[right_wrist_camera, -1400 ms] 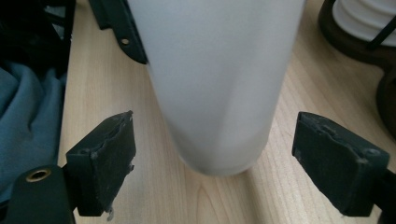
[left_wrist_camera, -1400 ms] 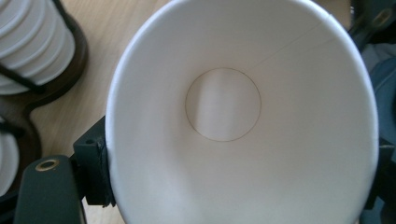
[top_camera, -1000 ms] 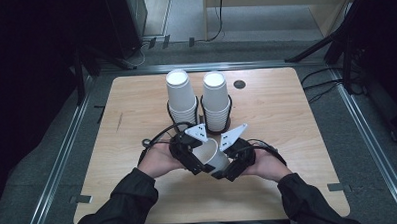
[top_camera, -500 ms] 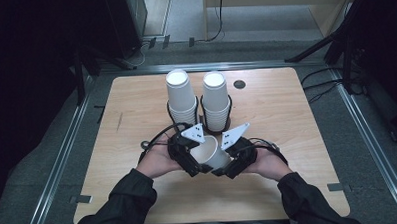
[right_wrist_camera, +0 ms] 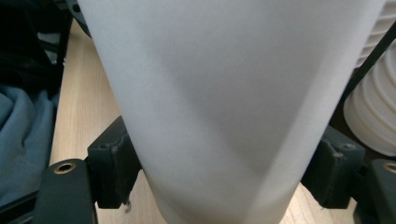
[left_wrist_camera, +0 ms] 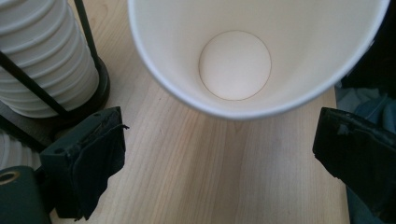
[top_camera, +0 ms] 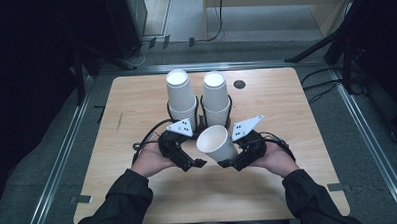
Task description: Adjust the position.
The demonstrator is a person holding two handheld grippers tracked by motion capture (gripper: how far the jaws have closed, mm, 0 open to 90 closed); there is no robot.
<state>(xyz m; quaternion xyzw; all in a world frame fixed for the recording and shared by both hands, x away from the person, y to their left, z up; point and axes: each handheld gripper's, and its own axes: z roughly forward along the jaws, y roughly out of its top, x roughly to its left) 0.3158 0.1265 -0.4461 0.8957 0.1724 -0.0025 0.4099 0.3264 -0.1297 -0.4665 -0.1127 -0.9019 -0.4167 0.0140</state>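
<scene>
White paper cup (top_camera: pixel 217 144), tilted, mouth toward eleven o'clock, at table (top_camera: pixel 299 188) centre: clamped near its base by right gripper (top_camera: pixel 233 163). Left gripper (top_camera: pixel 191 162) at its nine o'clock, jaws spread, holding nothing. Two cup stacks (top_camera: pixel 198 99) at twelve o'clock.

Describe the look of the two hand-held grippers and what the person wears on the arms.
Both units are black. The left hand-held gripper and the right hand-held gripper each carry a pale grey three-cornered plate on top, dotted with small dark marks. Thin black cables trail from them across the table. The jaw pads are blocky, with torn edges. The sleeves are dark and reach the wrists.
</scene>
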